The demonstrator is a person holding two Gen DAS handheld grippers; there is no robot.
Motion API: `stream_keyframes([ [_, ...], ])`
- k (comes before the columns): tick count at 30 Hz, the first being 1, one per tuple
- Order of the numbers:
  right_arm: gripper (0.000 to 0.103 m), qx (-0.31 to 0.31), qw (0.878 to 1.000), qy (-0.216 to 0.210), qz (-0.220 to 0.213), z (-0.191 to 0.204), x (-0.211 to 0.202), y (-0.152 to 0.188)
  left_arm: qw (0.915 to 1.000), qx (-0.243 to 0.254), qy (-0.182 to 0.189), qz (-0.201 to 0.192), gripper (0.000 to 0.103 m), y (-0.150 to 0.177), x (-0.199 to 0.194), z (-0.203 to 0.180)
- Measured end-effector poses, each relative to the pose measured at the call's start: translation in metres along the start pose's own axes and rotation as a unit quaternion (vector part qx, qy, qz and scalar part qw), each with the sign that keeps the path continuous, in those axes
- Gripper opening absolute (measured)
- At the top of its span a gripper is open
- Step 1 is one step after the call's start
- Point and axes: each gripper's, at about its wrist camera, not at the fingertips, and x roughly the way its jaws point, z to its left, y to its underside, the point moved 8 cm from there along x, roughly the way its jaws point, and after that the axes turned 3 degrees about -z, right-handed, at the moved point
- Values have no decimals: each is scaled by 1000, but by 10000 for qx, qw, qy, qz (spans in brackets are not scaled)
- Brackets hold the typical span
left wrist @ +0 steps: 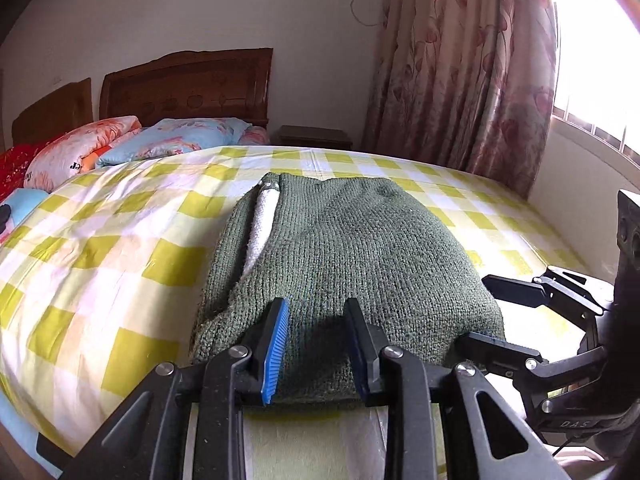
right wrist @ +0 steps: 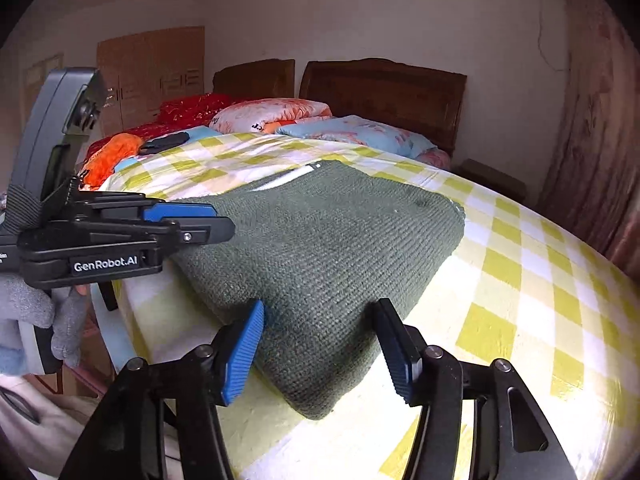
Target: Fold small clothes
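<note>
Left wrist view only: a flowered curtain (left wrist: 460,80) and a bright window (left wrist: 600,60) at the far right corner of the bed; a small wooden nightstand (left wrist: 316,138) beside the headboard (left wrist: 188,84); a white strip (left wrist: 264,220) showing in a fold of the knit
Right wrist view only: a pale wooden wardrobe (right wrist: 154,74) beyond the far left of the bed; an orange cloth (right wrist: 110,156) and a dark item (right wrist: 164,143) near the pillows; a grey-gloved hand (right wrist: 44,320) under the left tongs' body
Green sweater (left wrist: 344,256): folded, lying flat on the checked sheet (left wrist: 100,264) at the near edge of the bed
Left gripper (left wrist: 316,348): fingers parted over the sweater's near hem, the knit between them; pads not pressing it
Right gripper (right wrist: 320,344): fingers wide apart, straddling the sweater's near right corner; no pinch visible
Both tongs: side by side along the near edge
</note>
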Motion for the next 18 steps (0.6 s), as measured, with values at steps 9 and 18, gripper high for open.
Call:
stream_keyframes([
  [9, 103, 386, 9990, -26, -215, -18, -32, -8, 10000, -1, 33, -15, 29, 1, -1, 0],
  [18, 103, 388, 9990, 46, 226, -13, -3, 5, 10000, -2, 42, -36, 29, 1, 1, 0],
])
